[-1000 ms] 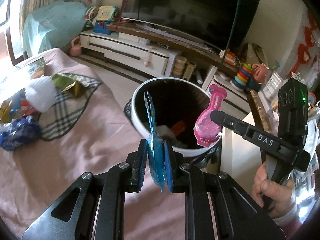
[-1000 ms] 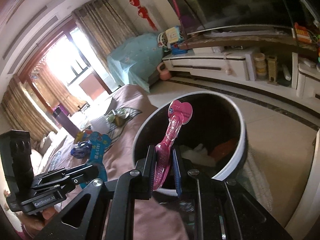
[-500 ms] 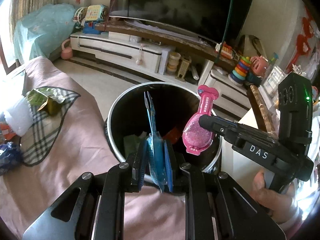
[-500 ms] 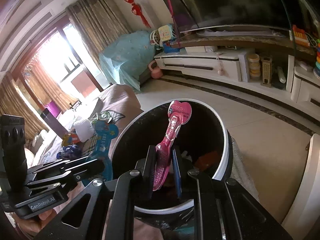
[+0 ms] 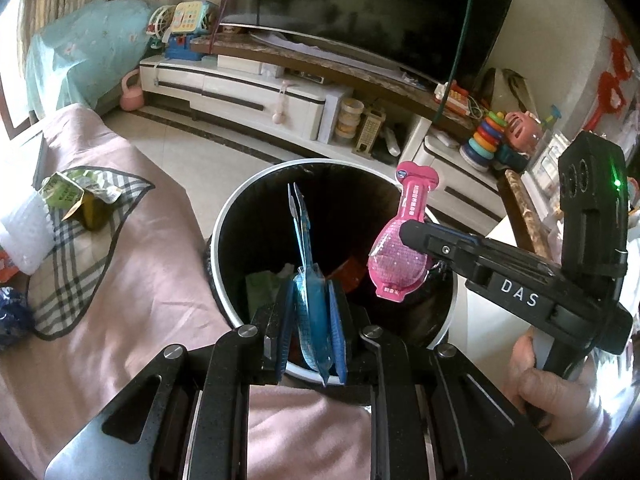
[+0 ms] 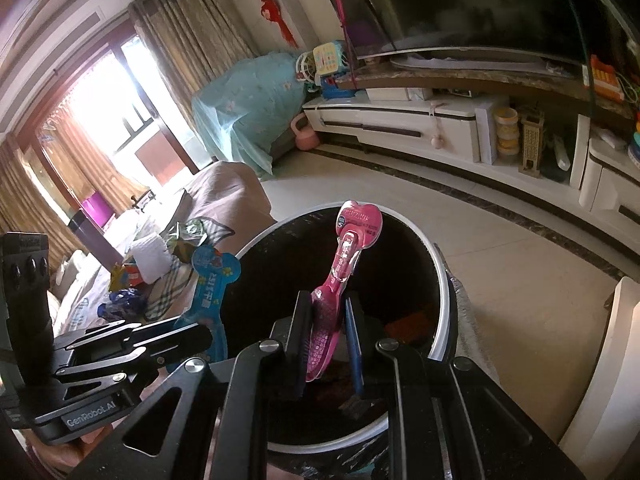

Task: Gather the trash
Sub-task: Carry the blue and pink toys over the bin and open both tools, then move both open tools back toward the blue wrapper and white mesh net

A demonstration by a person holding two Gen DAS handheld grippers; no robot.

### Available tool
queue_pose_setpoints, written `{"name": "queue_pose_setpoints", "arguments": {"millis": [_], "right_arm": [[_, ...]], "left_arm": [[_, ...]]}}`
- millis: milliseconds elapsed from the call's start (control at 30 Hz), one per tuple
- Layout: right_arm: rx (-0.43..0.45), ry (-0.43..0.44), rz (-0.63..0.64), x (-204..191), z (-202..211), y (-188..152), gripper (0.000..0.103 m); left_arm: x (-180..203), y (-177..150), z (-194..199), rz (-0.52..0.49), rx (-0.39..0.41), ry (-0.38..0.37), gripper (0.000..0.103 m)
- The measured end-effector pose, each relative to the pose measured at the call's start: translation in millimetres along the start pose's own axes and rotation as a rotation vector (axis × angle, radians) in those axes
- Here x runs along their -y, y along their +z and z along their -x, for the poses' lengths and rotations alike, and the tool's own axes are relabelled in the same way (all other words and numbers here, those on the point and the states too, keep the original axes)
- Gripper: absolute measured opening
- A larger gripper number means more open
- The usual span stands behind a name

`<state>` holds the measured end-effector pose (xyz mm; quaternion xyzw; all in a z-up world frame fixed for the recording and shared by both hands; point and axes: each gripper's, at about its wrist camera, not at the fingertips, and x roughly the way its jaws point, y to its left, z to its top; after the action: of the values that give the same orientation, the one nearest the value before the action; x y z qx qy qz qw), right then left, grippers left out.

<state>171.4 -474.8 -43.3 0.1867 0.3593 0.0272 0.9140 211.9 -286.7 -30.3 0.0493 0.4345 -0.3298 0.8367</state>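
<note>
My left gripper point(image 5: 310, 330) is shut on a blue toothbrush blister pack point(image 5: 308, 280), held upright over the near rim of the round white-rimmed trash bin point(image 5: 224, 216). My right gripper point(image 6: 328, 340) holds a pink toothbrush blister pack point(image 6: 344, 264) over the same bin point(image 6: 442, 280); its jaws look slightly parted, the pack leaning on the left pad. The pink pack point(image 5: 400, 256) and right gripper point(image 5: 412, 236) also show in the left wrist view. The blue pack point(image 6: 210, 292) and left gripper point(image 6: 192, 334) show in the right wrist view.
The bin holds green, white and orange scraps point(image 5: 264, 284). On the pink-covered surface point(image 5: 132, 280) to the left lie a plaid cloth point(image 5: 80, 264), a green wrapper point(image 5: 72, 196), white plastic point(image 5: 24, 236) and a blue wrapper point(image 5: 12, 316). A white TV cabinet point(image 5: 256, 92) stands behind.
Both grippers have moved forward over the bin with their packs. The right gripper's jaws have widened a little around the pink pack.
</note>
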Motion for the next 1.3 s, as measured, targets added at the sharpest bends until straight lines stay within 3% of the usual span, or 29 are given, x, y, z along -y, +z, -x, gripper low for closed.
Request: {"name": "queue_pose_setpoints", "arguments": {"millis": [67,133,167,200,333,400,533,600,767,1100,1300], "right_arm": [[-0.004,-0.004,0.004,0.7,-1.9,1.8,0.019],[-0.004,-0.003,-0.001,1.9,-1.9,2.8,0.022],[-0.002,-0.001,-0.006,3.0,-1.2,3.3,0.025],[0.001,0.0,-0.014,3.7,0.0,3.2,0.033],[0.025,0.023,-0.038,2.7,7.3,1.8,0.066],[0.037,0.033,-0.04,-0.8,12.0,-0.3,0.071],[0.072,0.066,-0.043,-15.2,22.0,-4.7,0.093],[0.093,0.08,-0.041,-24.7,25.9,-7.5,0.098],[0.118,0.114,-0.009,-56.6,29.3,-16.5,0.103],[0.048,0.159,0.136,-125.1,2.5,-38.9,0.103],[0.072,0.191,0.119,-143.8,-5.5,-49.1,0.103]], "left_arm": [[-1.7,-0.4,1.0,0.01,-0.001,-0.004,0.022],[-4.1,-0.3,4.5,0.019,0.002,-0.008,0.042],[-5.5,-1.4,8.4,0.025,0.014,0.001,0.058],[-7.1,-2.8,13.3,0.029,0.031,0.006,0.063],[-16.3,-10.2,26.0,0.05,0.048,-0.004,0.067],[-24.3,-18.7,33.3,0.068,0.055,0.009,0.072],[-46.5,-35.9,47.5,0.129,0.061,0.032,0.074],[-59.5,-45.5,55.8,0.16,0.066,0.056,0.075],[-92.1,-73.1,81.1,0.241,0.09,0.123,0.079],[-147.7,-112.8,117.9,0.355,0.114,0.212,0.08],[-170.2,-125.6,130.6,0.401,0.125,0.236,0.08]]}}
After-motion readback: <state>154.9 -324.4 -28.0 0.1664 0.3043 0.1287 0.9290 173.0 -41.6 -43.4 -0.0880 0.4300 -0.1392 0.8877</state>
